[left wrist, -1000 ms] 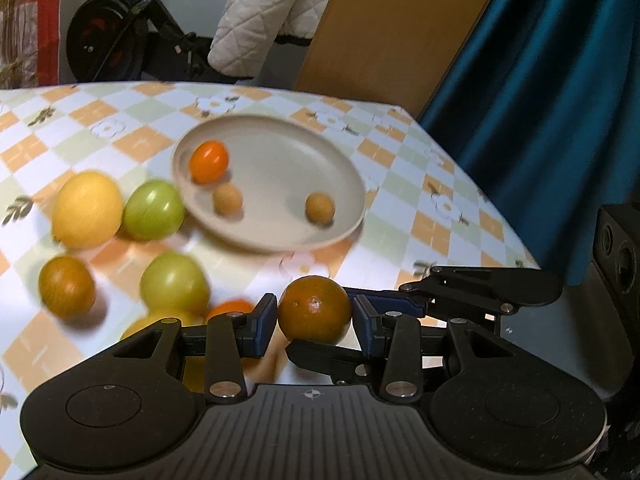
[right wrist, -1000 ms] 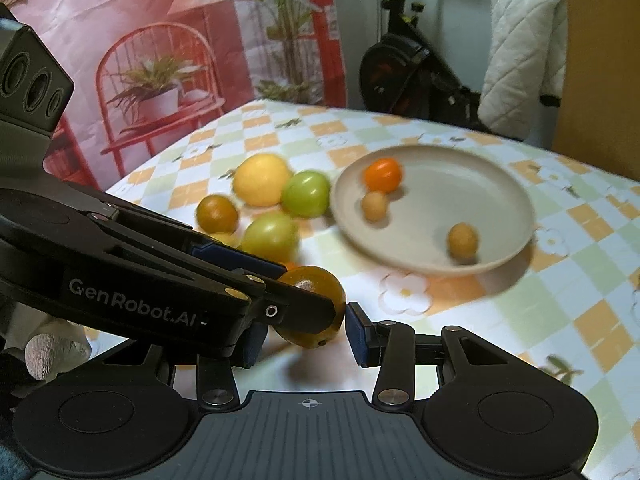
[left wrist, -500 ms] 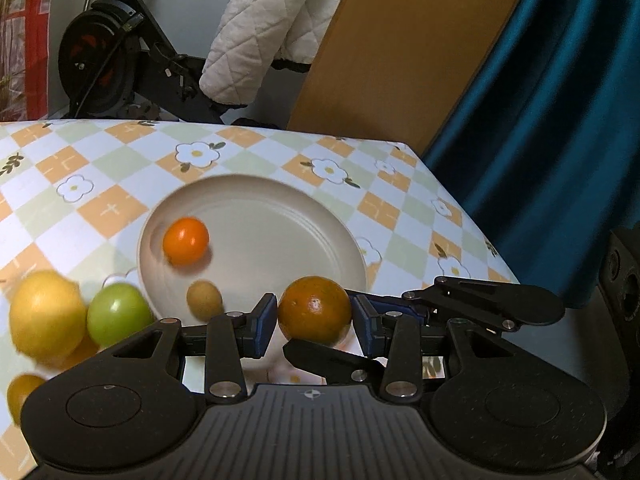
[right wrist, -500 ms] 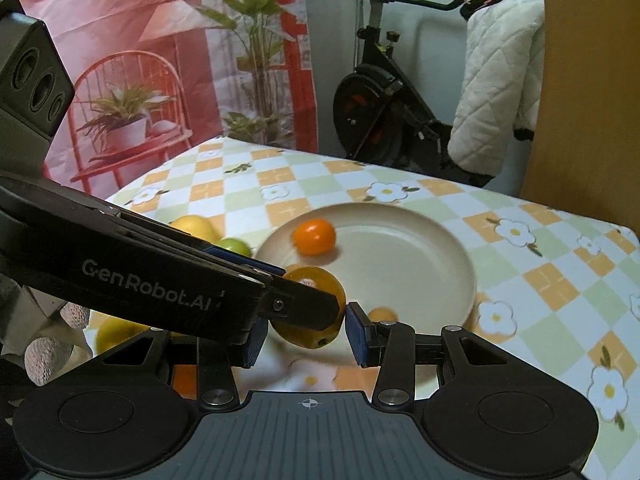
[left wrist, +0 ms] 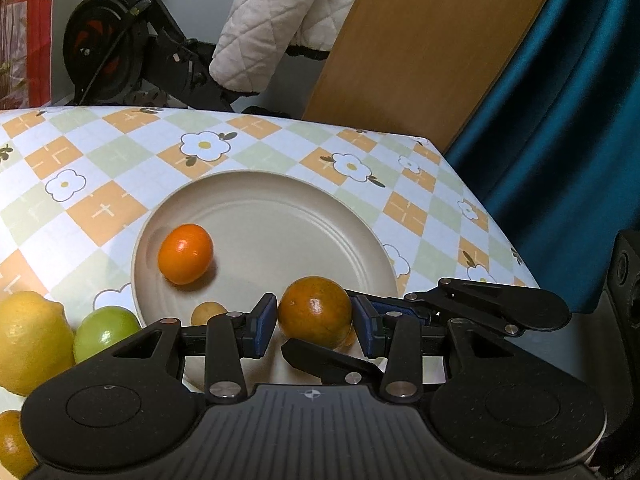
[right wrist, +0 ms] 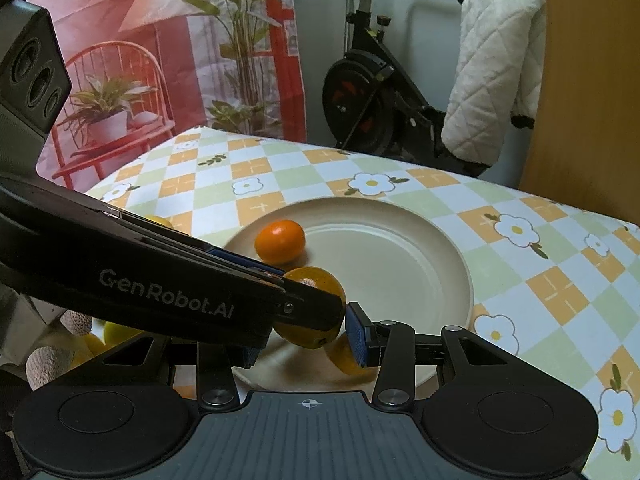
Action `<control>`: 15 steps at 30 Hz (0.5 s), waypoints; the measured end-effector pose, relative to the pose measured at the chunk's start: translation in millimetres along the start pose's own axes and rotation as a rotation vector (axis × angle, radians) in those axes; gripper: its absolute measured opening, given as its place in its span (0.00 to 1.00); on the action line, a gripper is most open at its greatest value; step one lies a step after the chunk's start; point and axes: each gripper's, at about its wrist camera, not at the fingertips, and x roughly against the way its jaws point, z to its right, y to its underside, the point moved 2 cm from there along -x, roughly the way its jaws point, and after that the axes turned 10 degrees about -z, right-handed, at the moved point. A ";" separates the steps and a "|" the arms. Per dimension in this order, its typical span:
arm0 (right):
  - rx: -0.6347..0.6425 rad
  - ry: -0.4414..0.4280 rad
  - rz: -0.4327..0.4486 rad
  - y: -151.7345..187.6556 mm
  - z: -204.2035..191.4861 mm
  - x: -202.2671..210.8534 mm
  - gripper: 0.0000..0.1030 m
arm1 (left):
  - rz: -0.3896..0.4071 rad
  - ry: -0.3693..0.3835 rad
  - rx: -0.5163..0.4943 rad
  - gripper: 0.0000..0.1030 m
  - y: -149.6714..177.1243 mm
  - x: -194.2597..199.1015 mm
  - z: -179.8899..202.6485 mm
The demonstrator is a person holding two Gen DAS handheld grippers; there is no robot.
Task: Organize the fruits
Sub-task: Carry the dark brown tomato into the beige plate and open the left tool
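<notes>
Left gripper [left wrist: 314, 330] pinches mottled orange [left wrist: 315, 312] over plate [left wrist: 320, 208]; right gripper [right wrist: 300, 336] grip unclear. Next: lower, release.

Both claws w/ orange [left wrist: 315, 311] now over plate [left wrist: 280, 200].

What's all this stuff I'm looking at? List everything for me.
plate: one, beige, mid-table
bright orange fruit: one, on the plate
small tan fruits: two, plate's near side, partly hidden
dark orange fruit: one, gripped over the plate
lemon: one, yellow, left of the plate
green fruit: one, beside the lemon
cut-off orange fruit: one, lower left edge
tablecloth: one, orange-green-white checks with flowers
exercise bike: one, black, behind the table
quilted cloth: one, white, on the bike
wooden board: one, brown, behind
curtain: one, teal, right
left gripper: black, closed on the dark orange fruit
right gripper: black, apparently gripping the same fruit
</notes>
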 end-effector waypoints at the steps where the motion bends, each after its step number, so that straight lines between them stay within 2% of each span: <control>1: -0.003 0.001 -0.002 0.4 0.6 -0.5 0.38 | -0.001 -0.001 0.000 0.43 0.1 -0.7 0.0; 6: -0.008 0.018 -0.002 1.5 0.9 1.0 0.38 | -0.003 -0.028 0.006 0.42 -0.3 -1.6 -0.2; 15: -0.037 0.039 0.024 3.5 3.6 22.8 0.39 | 0.033 -0.043 0.026 0.42 2.0 22.7 -4.2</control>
